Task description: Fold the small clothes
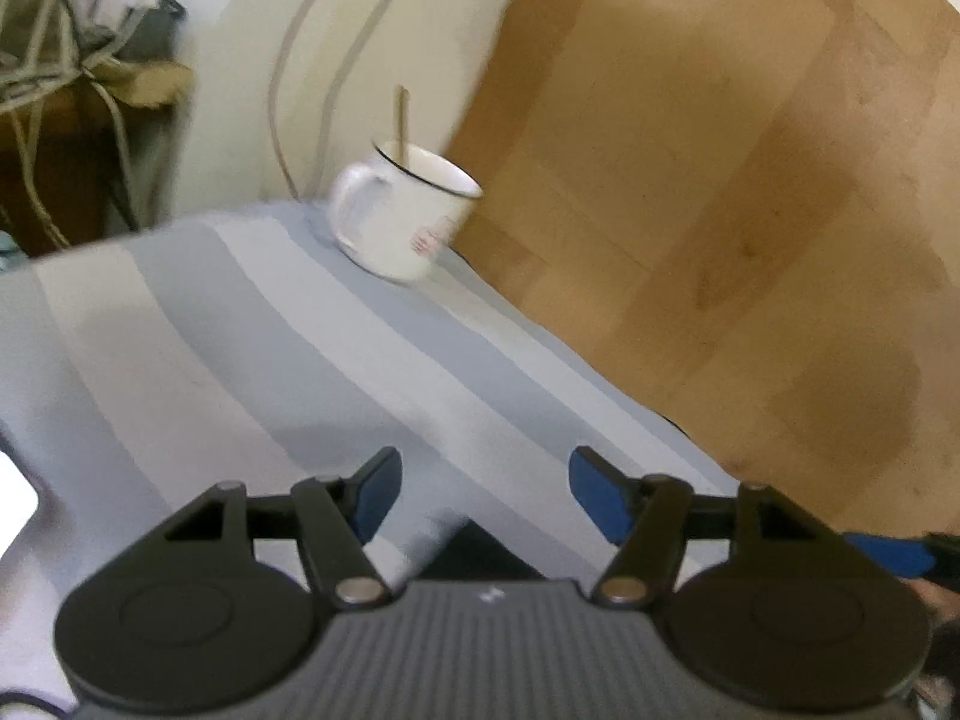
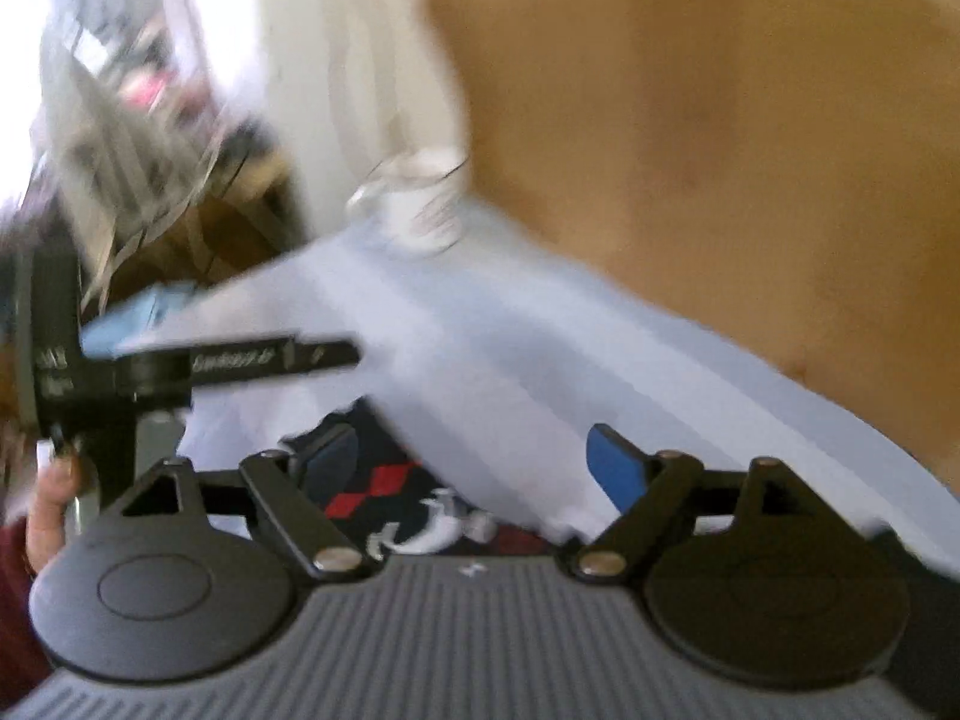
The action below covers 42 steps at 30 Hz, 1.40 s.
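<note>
At the far left, tangled cables hang over dark furniture. The left gripper hovers over a grey-and-white striped cloth that covers the surface, its blue-padded jaws wide apart with nothing between them. A white mug with a stick in it stands at the cloth's far edge, beside the wooden floor. In the blurred right-wrist view, the right gripper also has its jaws wide, above a dark garment with red diamonds that lies partly under the cloth's near edge.
</note>
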### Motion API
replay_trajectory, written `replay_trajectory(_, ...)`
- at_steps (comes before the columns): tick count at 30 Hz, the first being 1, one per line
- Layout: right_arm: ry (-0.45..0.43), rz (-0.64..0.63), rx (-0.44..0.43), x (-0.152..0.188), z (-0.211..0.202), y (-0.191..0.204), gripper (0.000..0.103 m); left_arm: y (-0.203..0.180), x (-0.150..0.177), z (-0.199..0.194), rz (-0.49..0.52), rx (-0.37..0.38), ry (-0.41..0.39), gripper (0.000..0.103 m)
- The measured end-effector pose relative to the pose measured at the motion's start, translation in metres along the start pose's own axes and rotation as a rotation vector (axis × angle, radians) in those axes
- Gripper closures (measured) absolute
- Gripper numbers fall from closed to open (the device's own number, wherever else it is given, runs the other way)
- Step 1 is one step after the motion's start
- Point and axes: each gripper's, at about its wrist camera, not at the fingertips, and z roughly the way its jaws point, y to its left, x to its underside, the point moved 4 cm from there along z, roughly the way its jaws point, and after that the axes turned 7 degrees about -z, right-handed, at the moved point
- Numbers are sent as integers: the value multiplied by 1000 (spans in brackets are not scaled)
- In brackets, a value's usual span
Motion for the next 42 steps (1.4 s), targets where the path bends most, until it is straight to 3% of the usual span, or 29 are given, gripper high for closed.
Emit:
replay_trajectory(3,134,-153,-12,2,40,18,17,9,-8,-3,-30,-17,-21,39)
replay_trajectory(5,227,-238,4,20,54,19,17,12,-12,-4,-41,-25,-30,39)
replay_trajectory(7,310,-255,11,38,67,18,18,13,-13,-4,-48,-22,-27,39)
replay_trajectory(8,278,-207,2,41,63,13,23,13,-14,-4,-51,-17,-24,39)
replay_trajectory(9,273,-178,-23,45,54,11,44,12,-14,-5,-52,-10,-20,39)
replay_trajectory(10,256,-159,-32,45,52,13,74,12,-14,-6,-56,-2,-19,39)
replay_trajectory(11,238,-162,1,45,46,17,83,12,-15,-8,-63,5,-20,39)
replay_trajectory(13,217,-198,56,43,38,30,89,13,-17,-15,-77,9,-48,39)
replay_trajectory(16,118,-207,97,25,16,41,90,16,-21,-29,-76,-44,-144,36)
replay_trajectory(19,-98,-107,154,-23,-20,24,90,19,-25,-37,-82,-83,-210,32)
replay_trajectory(23,-428,121,235,-70,-81,-15,91,25,-29,-36,-120,-73,-199,32)
replay_trajectory(25,-504,172,223,-70,-91,-17,96,32,-31,-37,-155,-69,-197,32)
replay_trajectory(29,-436,131,161,-45,-63,9,96,46,-35,-40,-228,-62,-200,32)
replay_trajectory(35,-342,322,-55,10,-13,45,98,53,-36,-36,-264,-67,-174,31)
replay_trajectory(38,-227,328,-138,28,-15,56,96,52,-34,-32,-262,-68,-150,30)
replay_trajectory(41,-228,303,-45,34,-33,36,90,47,-31,-26,-244,-45,-112,29)
replay_trajectory(42,-252,295,6,37,-47,23,77,44,-29,-25,-237,-34,-99,28)
